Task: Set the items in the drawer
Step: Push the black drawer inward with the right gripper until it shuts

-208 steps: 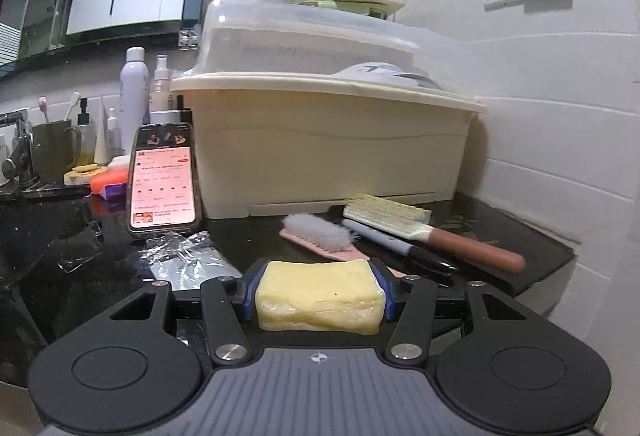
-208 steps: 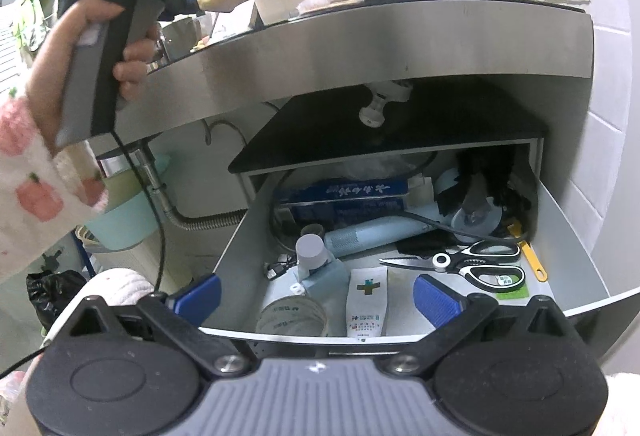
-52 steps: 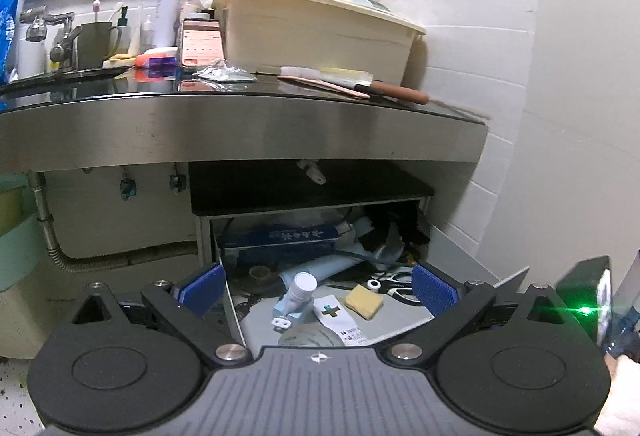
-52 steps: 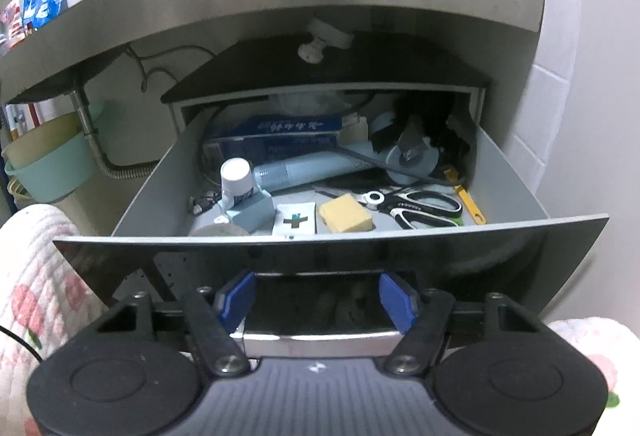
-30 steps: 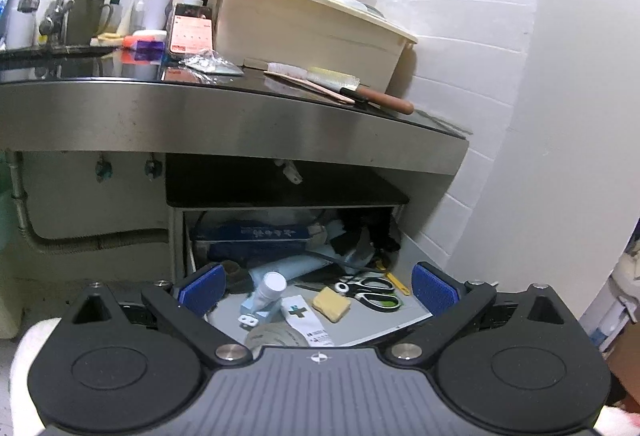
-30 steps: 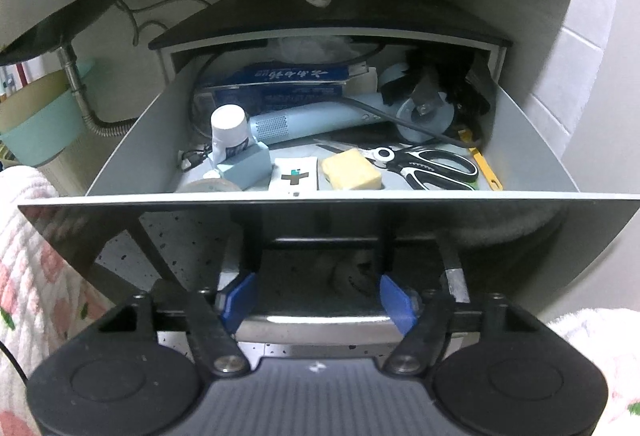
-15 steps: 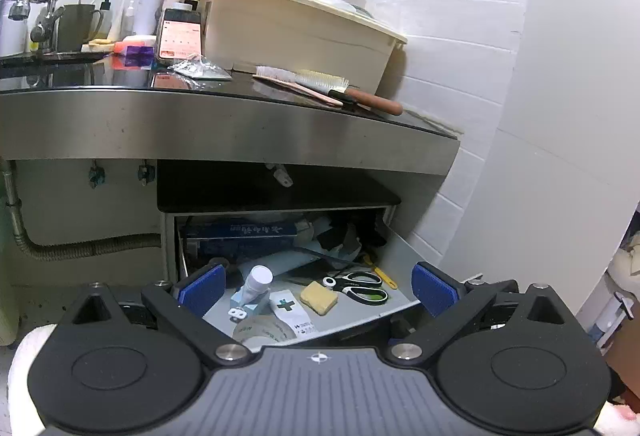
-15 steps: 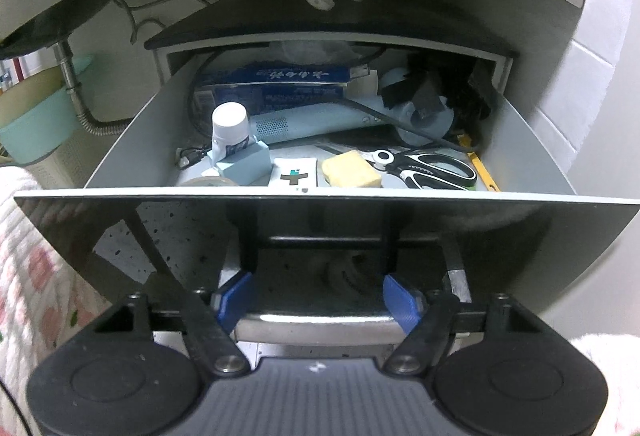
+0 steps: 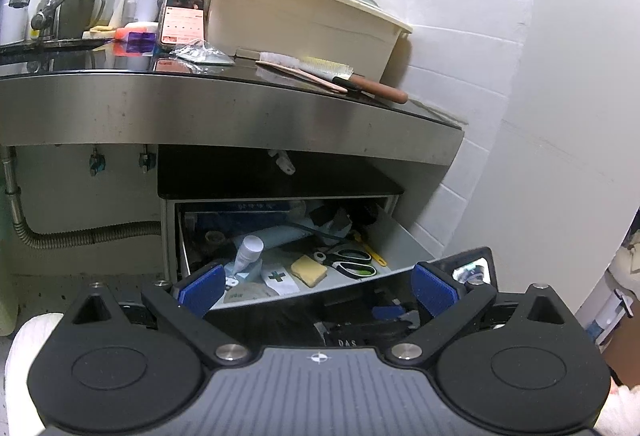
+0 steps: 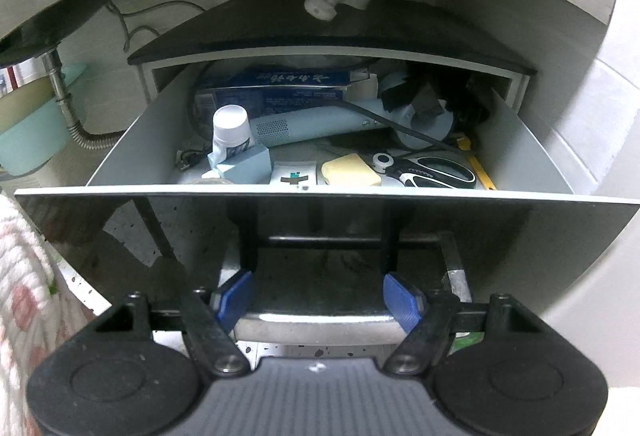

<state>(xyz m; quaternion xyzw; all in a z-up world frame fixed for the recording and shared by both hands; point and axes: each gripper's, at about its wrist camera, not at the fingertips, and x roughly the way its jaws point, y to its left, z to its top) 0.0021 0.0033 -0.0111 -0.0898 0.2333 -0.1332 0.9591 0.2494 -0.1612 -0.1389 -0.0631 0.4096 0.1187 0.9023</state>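
Note:
The drawer (image 10: 520,140) under the steel counter stands partly open. A yellow soap bar (image 10: 350,170) lies inside it beside black scissors (image 10: 430,170); it also shows in the left wrist view (image 9: 307,269). My right gripper (image 10: 318,294) sits against the glossy black drawer front (image 10: 120,232), its blue pads either side of the chrome handle (image 10: 316,322). I cannot tell whether they grip it. My left gripper (image 9: 316,286) is open and empty, back from the drawer (image 9: 396,232).
The drawer also holds a white-capped bottle (image 10: 230,132), a blue box (image 10: 276,84), a pale blue tube (image 10: 312,126) and a packet with a green cross (image 10: 294,174). On the counter (image 9: 224,108) lie brushes (image 9: 332,74), a cream bin (image 9: 300,16) and a phone (image 9: 182,20).
The drawer has slid further in since a second ago. The left gripper has drawn back and shifted; the soap, held by it earlier, lies in the drawer.

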